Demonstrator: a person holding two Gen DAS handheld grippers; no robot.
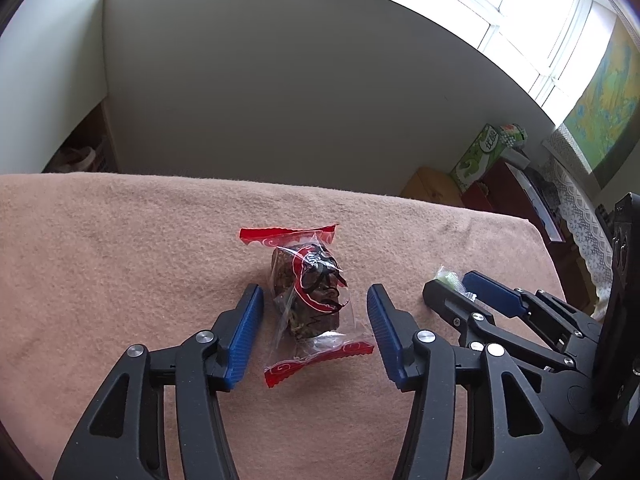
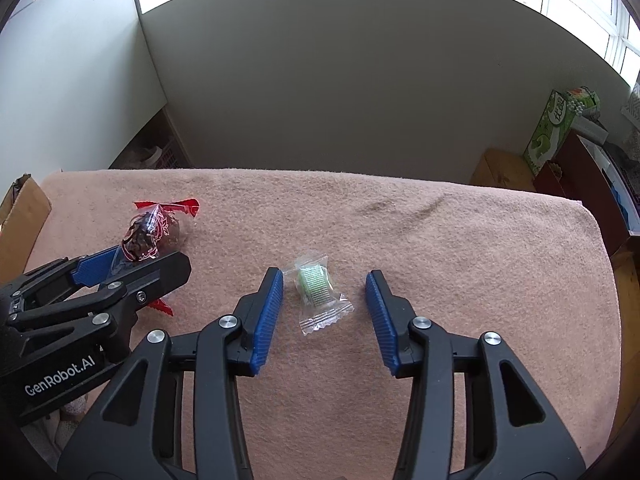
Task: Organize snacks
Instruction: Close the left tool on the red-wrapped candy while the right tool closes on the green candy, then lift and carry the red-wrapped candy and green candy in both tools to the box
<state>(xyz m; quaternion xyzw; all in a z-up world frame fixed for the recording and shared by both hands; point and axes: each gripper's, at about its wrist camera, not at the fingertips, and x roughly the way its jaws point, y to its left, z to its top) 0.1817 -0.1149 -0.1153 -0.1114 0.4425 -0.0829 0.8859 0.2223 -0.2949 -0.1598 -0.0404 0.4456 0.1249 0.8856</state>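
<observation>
My left tool (image 1: pixel 315 334) stands wide around the red-wrapped snack (image 1: pixel 310 294), long axis near-to-far, and my right tool (image 2: pixel 325 316), also open, brackets the green candy (image 2: pixel 317 291).

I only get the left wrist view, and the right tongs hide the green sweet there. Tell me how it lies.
Observer: The sweet lies flat on the cloth in a clear wrapper, between the open pads of the right tongs. Neither pad touches it.
Operator: Good. Now report anything left of the snack that my view cuts off.
Observer: A cardboard box shows at the cloth's left edge, beyond the snack. Only its near wall is in the picture, so I cannot tell what it holds.
</observation>
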